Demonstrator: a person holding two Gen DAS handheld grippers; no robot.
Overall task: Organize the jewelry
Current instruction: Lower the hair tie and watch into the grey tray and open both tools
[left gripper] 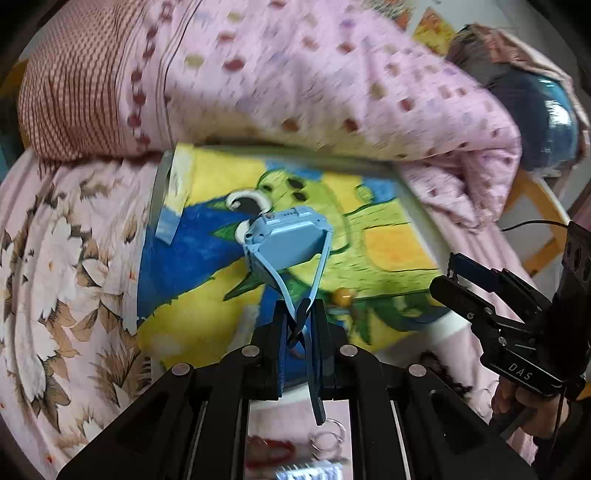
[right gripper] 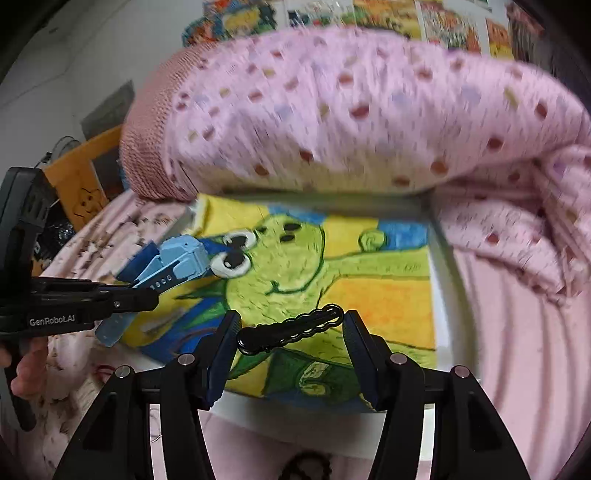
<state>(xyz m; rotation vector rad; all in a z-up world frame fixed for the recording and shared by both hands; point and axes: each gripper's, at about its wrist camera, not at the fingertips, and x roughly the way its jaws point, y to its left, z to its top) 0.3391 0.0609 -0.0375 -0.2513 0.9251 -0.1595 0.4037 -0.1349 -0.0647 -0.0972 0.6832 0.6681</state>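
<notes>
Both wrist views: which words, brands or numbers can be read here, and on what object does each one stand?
"DAS": on the black body of the right gripper, seen in the left wrist view.
"GenRobot.AI": on the black body of the left gripper, seen in the right wrist view.
Blue watch: no readable text.
Wall pictures: too blurred to read.

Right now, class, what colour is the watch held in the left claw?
Light blue watch, clearest in the left wrist view.

Pink floral bedsheet (left gripper: 74,258), rolled quilt (right gripper: 369,110), yellow chair (right gripper: 79,177).
</notes>
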